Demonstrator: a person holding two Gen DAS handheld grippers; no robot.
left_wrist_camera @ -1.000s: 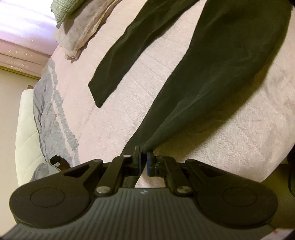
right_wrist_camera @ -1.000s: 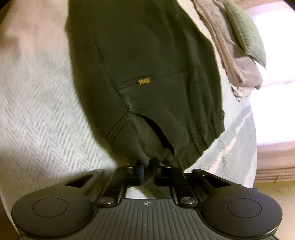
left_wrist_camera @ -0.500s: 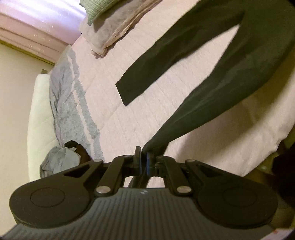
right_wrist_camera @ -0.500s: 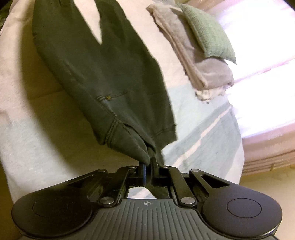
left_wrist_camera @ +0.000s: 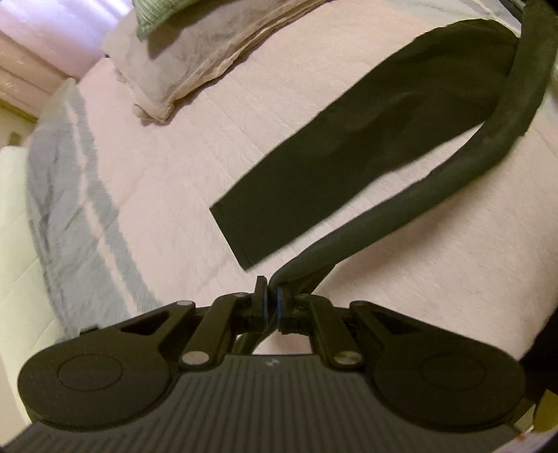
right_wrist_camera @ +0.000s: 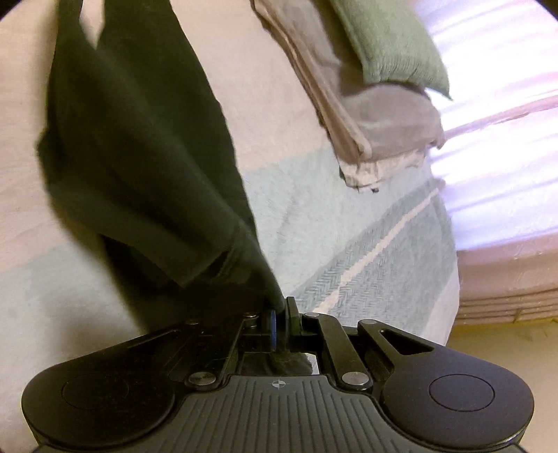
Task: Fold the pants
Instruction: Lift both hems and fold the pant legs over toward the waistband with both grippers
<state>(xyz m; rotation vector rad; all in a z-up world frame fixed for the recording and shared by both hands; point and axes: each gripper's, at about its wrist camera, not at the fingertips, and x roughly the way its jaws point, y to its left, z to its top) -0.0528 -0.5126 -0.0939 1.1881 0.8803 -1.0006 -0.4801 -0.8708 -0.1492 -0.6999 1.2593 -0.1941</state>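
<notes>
- Left gripper [left_wrist_camera: 271, 299] was clamped on the hem end of one leg of the pants [left_wrist_camera: 366, 167]; jaws nearly together, dark cloth pinched between them.
- That held leg rose off the bed [left_wrist_camera: 167, 163] in a curved arc toward the upper right; the other leg lay flat on the pink cover, its cuff just beside the left gripper.
- Pants sat mid-bed, half lifted, half lying.
- Folded beige bedding [left_wrist_camera: 195, 62] with a green pillow [left_wrist_camera: 153, 17] on top lay near the far edge, well apart from the pants.
- Right gripper [right_wrist_camera: 280, 319] was clamped on the waistband end of the pants [right_wrist_camera: 139, 150]; cloth bunched and blurred there, so the exact grasp point was unclear.
- Seat part hung slack from the right gripper, partly off the bed.
- Judged step: carrying the held side over to lay one leg on the other, a lengthwise fold.
- To do it well: move both grippers together, keep the cloth taut between them, line the lifted cuff up with the flat cuff and the waistband edges with each other, then lower before letting go.
- Risk, as a guess: slack in the middle could leave a twist or wrinkle under the top leg.
- Containers: none visible in either view; nothing to report inside any.
</notes>
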